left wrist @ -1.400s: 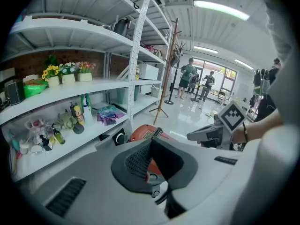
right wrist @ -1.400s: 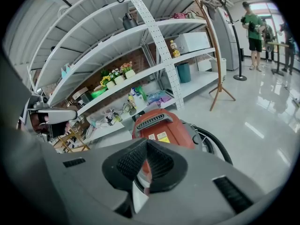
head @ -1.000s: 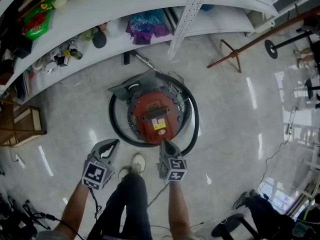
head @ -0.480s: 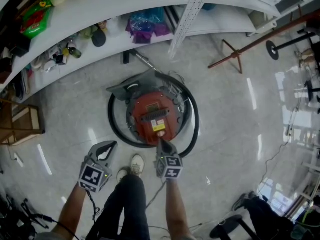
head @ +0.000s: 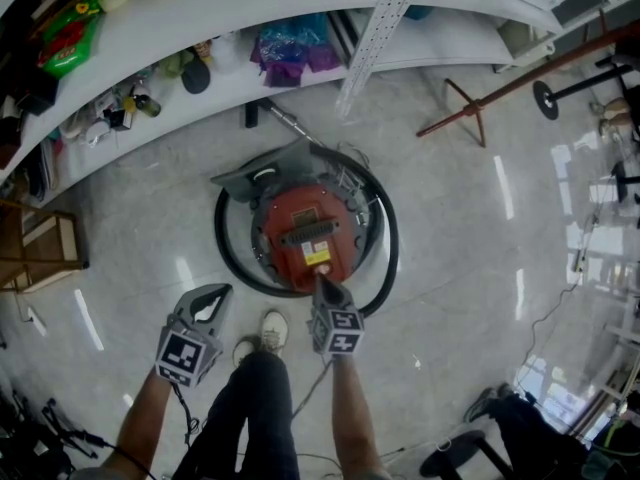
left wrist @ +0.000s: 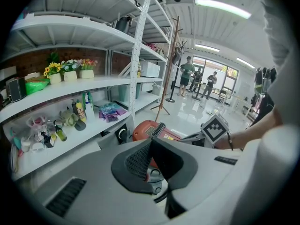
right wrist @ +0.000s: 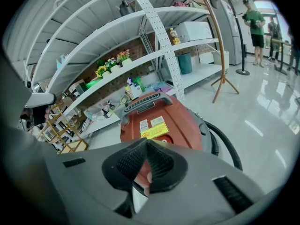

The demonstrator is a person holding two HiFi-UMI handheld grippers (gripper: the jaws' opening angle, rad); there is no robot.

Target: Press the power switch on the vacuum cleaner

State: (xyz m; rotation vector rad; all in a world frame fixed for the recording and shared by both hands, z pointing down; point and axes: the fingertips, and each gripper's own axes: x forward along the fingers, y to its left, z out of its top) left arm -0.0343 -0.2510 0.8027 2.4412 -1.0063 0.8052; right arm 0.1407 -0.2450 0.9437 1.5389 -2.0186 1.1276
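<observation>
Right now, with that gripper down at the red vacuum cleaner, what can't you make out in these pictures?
Power switch: in the head view the right gripper covers that edge of the vacuum cleaner; in the right gripper view its own shut jaws block it.
Whether the gripper touches the vacuum cleaner: neither view settles it.
Yellow label: print too small to read, right gripper view.
Hose: its far side is hidden behind the vacuum cleaner's body, right gripper view.

Shop, stocked white shelves (head: 230, 8), glossy floor (head: 470, 228)

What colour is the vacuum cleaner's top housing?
The housing is red, bearing a yellow label; it shows best in the right gripper view.
</observation>
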